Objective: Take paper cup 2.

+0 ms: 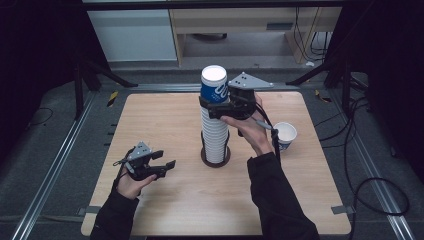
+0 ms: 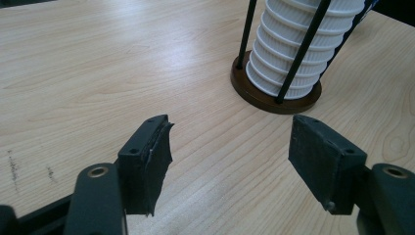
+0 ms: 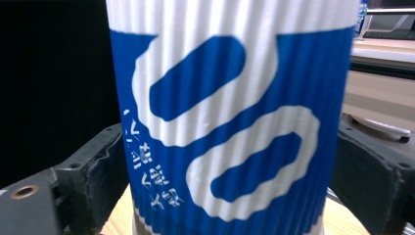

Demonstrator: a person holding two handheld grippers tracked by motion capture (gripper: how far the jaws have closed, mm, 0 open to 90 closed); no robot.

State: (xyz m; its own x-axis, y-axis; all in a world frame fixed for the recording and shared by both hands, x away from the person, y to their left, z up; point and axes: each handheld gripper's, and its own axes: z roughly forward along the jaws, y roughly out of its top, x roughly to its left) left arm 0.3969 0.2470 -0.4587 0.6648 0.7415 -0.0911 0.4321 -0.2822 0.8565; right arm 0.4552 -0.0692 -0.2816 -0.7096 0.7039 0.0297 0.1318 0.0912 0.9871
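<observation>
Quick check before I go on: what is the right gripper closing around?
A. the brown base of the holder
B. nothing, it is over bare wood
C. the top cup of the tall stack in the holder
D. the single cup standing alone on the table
C: in the high view the right gripper sits at the top blue-and-white paper cup of the stack, and the right gripper view shows that cup between its fingers.

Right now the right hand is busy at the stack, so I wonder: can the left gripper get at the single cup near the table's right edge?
Probably not directly: the stack of cups and the right forearm stand between the left gripper and the single cup; it would have to go around.
</observation>
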